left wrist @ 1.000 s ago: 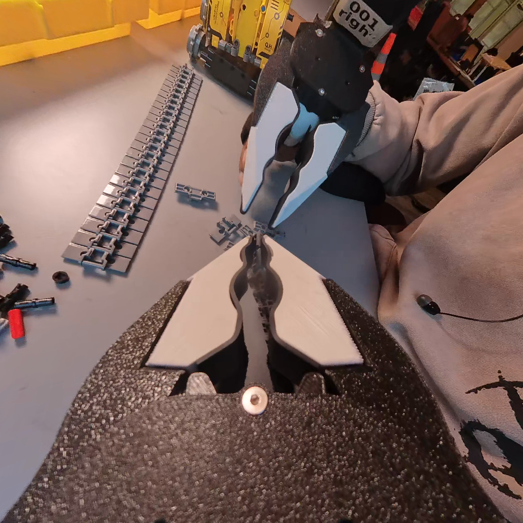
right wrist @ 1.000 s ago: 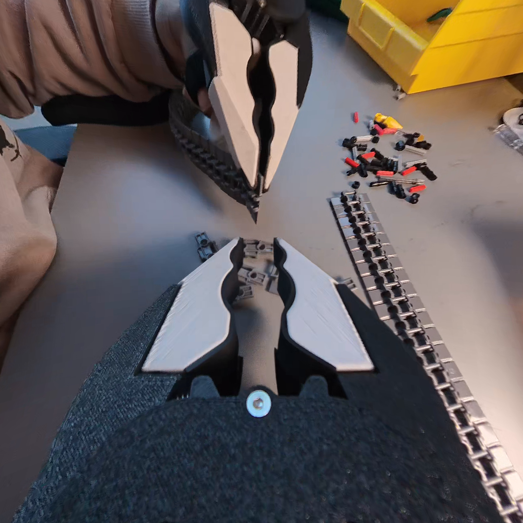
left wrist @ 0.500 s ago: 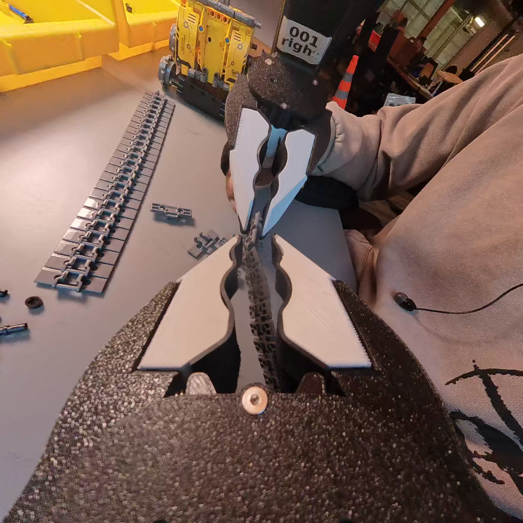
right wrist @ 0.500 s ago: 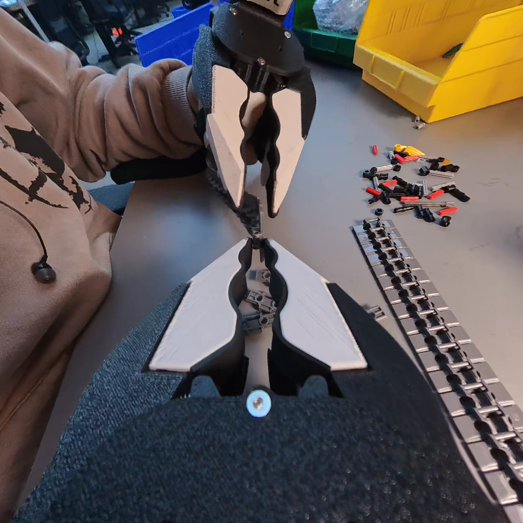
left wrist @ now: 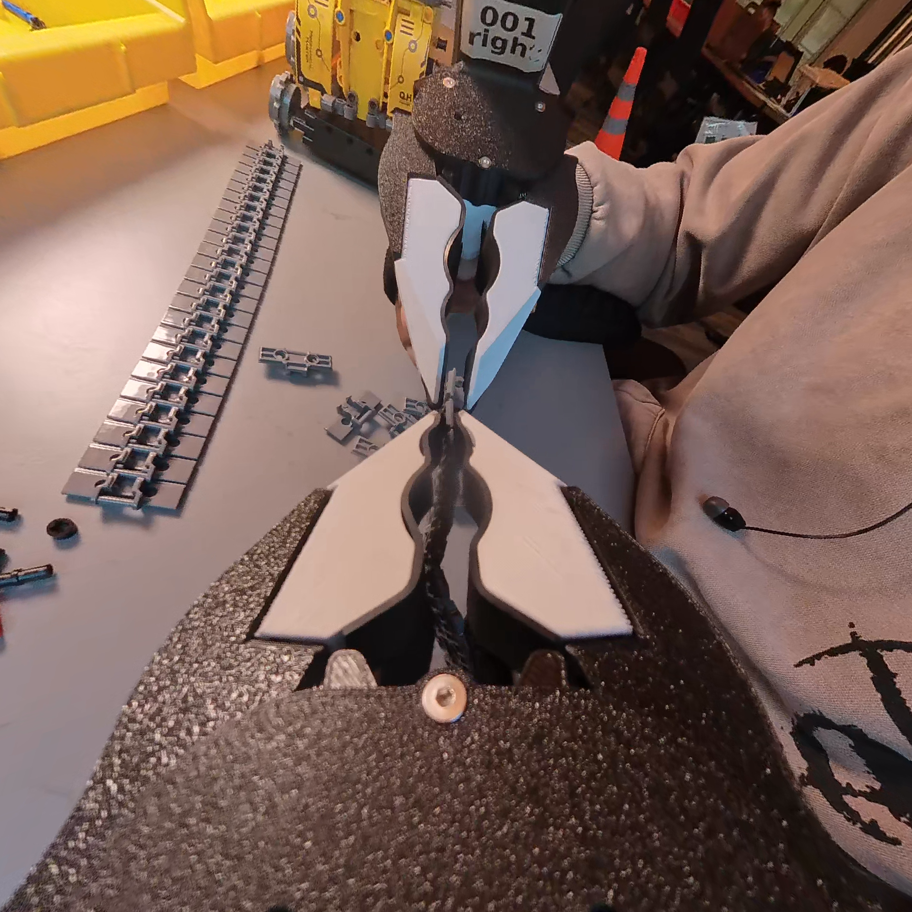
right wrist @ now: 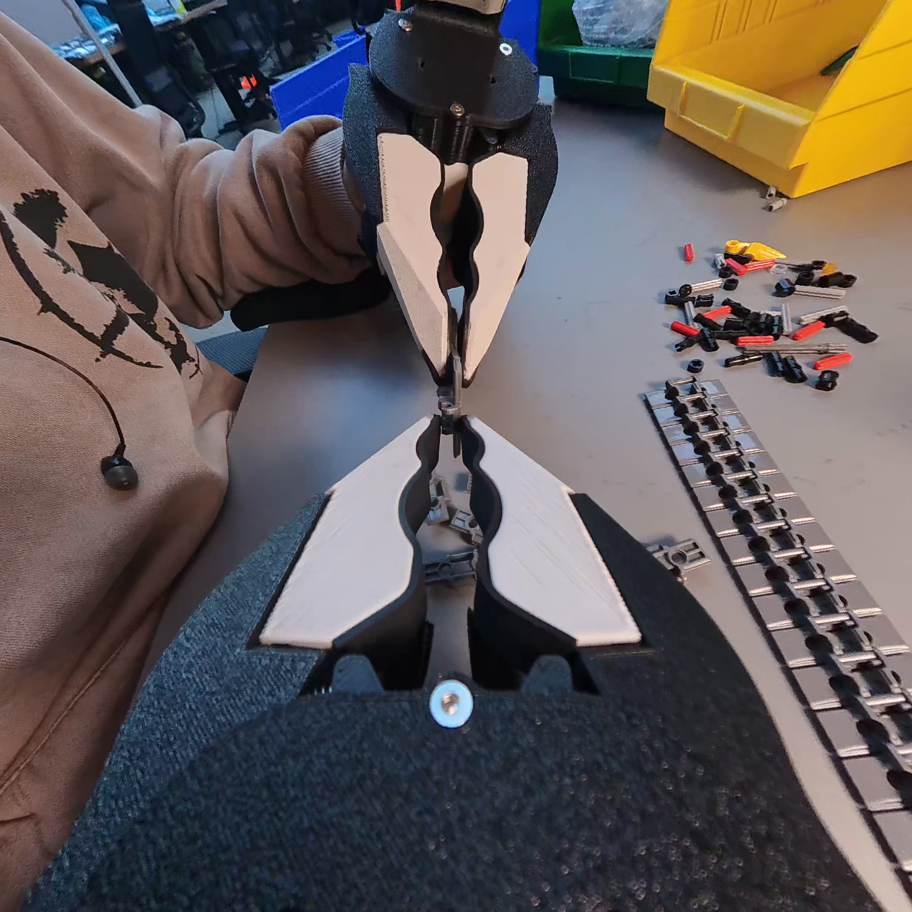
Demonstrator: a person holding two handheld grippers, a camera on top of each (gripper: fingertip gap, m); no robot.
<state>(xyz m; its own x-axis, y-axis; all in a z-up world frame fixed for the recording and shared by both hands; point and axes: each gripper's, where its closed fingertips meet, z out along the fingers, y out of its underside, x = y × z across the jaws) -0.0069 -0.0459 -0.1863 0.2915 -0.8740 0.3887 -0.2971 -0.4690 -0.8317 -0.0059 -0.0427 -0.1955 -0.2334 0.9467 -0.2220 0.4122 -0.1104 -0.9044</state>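
Two grippers meet tip to tip above the grey table (left wrist: 123, 306).
Left gripper (left wrist: 448, 428) pinches a dark track chain (left wrist: 444, 572); right gripper (right wrist: 450, 425) clamps one grey link (right wrist: 449, 414) against its end, aligned for joining.

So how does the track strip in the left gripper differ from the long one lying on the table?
The held track strip stands edge-on, clamped in the left gripper above the table; the long track strip lies flat on it, untouched. The held one's end meets a small link pinched by the right gripper; the long one's near end is free. Both are chains of linked tread pieces.
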